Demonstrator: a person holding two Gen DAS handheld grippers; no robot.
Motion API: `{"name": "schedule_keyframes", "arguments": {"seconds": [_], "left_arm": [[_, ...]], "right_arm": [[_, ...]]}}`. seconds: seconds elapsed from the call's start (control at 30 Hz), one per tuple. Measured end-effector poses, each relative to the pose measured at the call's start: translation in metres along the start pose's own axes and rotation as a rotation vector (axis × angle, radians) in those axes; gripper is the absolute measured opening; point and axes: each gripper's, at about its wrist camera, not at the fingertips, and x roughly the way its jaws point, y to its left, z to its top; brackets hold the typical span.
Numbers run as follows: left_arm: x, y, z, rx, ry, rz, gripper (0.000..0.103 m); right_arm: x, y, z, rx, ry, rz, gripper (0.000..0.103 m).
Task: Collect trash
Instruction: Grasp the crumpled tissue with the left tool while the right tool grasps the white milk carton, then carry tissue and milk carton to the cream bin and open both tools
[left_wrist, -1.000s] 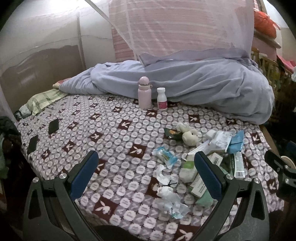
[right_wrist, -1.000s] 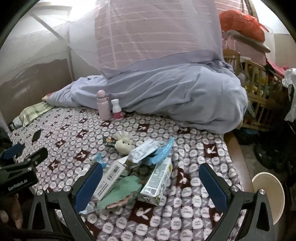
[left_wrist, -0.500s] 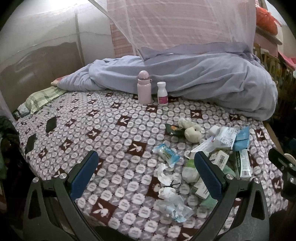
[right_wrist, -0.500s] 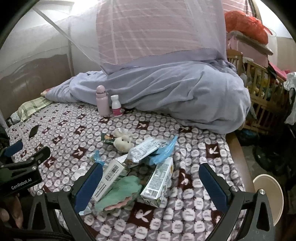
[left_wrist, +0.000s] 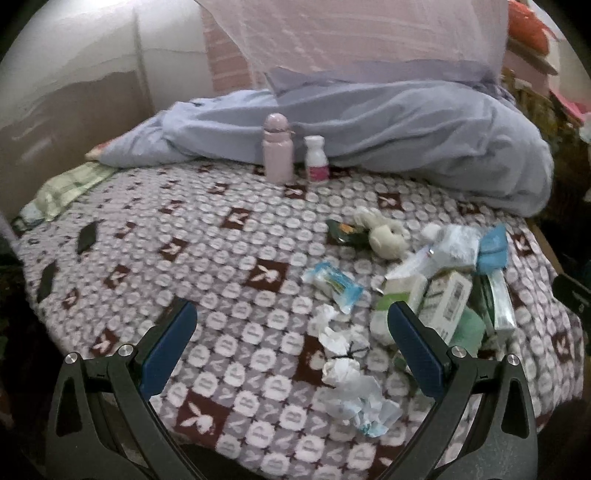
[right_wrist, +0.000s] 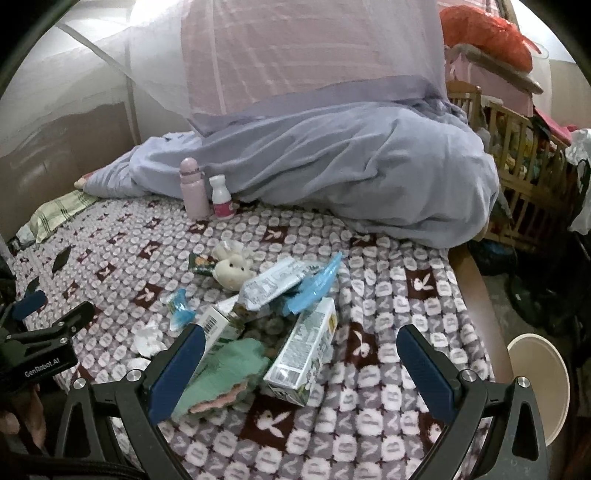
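Hovering over the bed (right_wrist: 388, 302), both tongs gape wide and hold nothing: left tongs (left_wrist: 291, 347), right tongs (right_wrist: 301, 363). Collecting has seemingly not begun; next comes closing on one piece. Trash sits centre frame: milk carton (right_wrist: 301, 354), crumpled tissues (left_wrist: 341, 354). A round bin (right_wrist: 539, 373), lower right, has contents hidden.

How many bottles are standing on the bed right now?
2. The pink bottle stands upright at the quilt's edge; the small white bottle stands just right of it. Others could be hidden in the trash pile.
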Motion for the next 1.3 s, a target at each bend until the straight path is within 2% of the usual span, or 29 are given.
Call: {"name": "schedule_keyframes", "arguments": {"seconds": [0.13, 0.23, 0.3, 0.53, 0.67, 0.73, 0.87, 0.9, 0.93, 0.97, 1.0, 1.03, 1.1, 1.13, 1.17, 1.3], "left_arm": [[0.011, 0.011, -0.013, 0.012, 0.063, -0.112, 0.103], [0.018, 0.018, -0.026, 0.018, 0.126, -0.168, 0.103], [0.023, 0.018, -0.036, 0.03, 0.157, -0.18, 0.103], [0.042, -0.005, -0.056, 0.122, 0.225, -0.199, 0.103], [0.057, -0.016, -0.056, 0.144, 0.265, -0.218, 0.101], [0.065, -0.018, -0.055, 0.145, 0.287, -0.22, 0.088], [0.077, -0.019, -0.057, 0.134, 0.343, -0.268, 0.076], [0.079, -0.02, -0.058, 0.14, 0.349, -0.277, 0.07], [0.08, -0.022, -0.058, 0.147, 0.355, -0.284, 0.061], [0.081, -0.024, -0.059, 0.153, 0.363, -0.295, 0.055], [0.083, -0.026, -0.059, 0.153, 0.376, -0.312, 0.041], [0.083, -0.026, -0.059, 0.149, 0.387, -0.326, 0.032], [0.081, -0.026, -0.057, 0.148, 0.39, -0.339, 0.026], [0.079, -0.026, -0.056, 0.147, 0.388, -0.343, 0.02], [0.077, -0.024, -0.054, 0.144, 0.388, -0.346, 0.019], [0.062, -0.02, -0.045, 0.128, 0.355, -0.345, 0.018]], "right_arm": [[0.011, -0.008, -0.007, 0.011, 0.049, 0.026, 0.103], [0.017, -0.013, -0.014, 0.006, 0.079, 0.019, 0.102], [0.024, -0.015, -0.019, 0.0, 0.107, 0.017, 0.1], [0.059, -0.02, -0.032, 0.049, 0.229, 0.068, 0.077], [0.077, -0.029, -0.025, 0.109, 0.259, 0.095, 0.077], [0.086, -0.03, -0.02, 0.139, 0.273, 0.12, 0.077], [0.114, -0.024, -0.009, 0.14, 0.321, 0.115, 0.077], [0.121, -0.023, -0.01, 0.145, 0.336, 0.116, 0.077], [0.131, -0.023, -0.01, 0.159, 0.358, 0.119, 0.072], [0.138, -0.024, -0.011, 0.171, 0.375, 0.121, 0.059], [0.144, -0.026, -0.013, 0.193, 0.39, 0.128, 0.054], [0.145, -0.029, -0.014, 0.208, 0.381, 0.134, 0.054], [0.139, -0.03, -0.014, 0.215, 0.366, 0.141, 0.053], [0.133, -0.031, -0.014, 0.209, 0.357, 0.141, 0.05], [0.128, -0.033, -0.013, 0.206, 0.35, 0.14, 0.047], [0.099, -0.046, -0.013, 0.227, 0.309, 0.157, 0.044]]}}
